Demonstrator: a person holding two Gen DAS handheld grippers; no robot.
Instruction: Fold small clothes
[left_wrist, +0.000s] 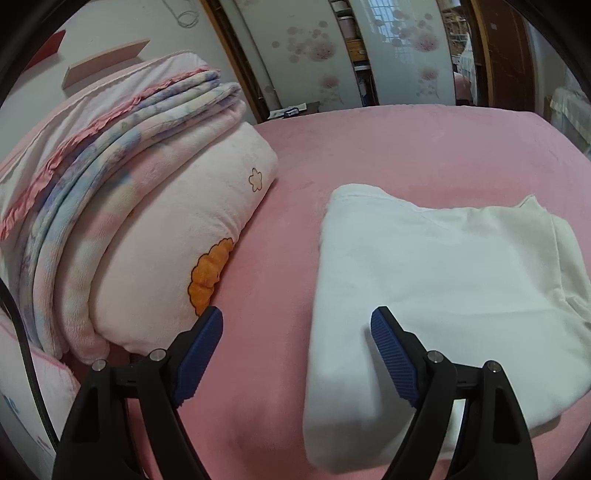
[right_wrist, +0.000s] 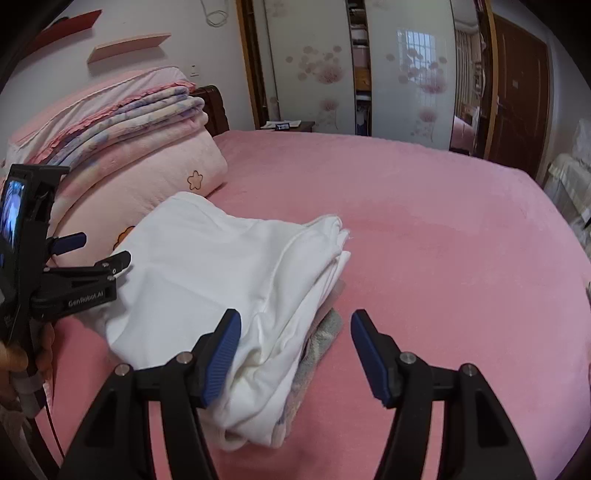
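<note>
Both grippers, left gripper (left_wrist: 297, 325) and right gripper (right_wrist: 295, 328), released over folded white garment (right_wrist: 207, 273); a careless regrasp could snag and unfold it.

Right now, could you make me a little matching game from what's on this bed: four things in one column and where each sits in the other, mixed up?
Things:
1. folded white cotton garment
2. grey fuzzy cloth
3. pale pink plush pillow with an orange flower
4. pastel blue and pink folded blanket

Places:
A. stacked on top of the pillow
B. peeking out from under the white garment
C. lying on the pink bed cover
D. on the bed left of the white garment, under the blanket

Pairs: 1-C, 2-B, 3-D, 4-A
</note>
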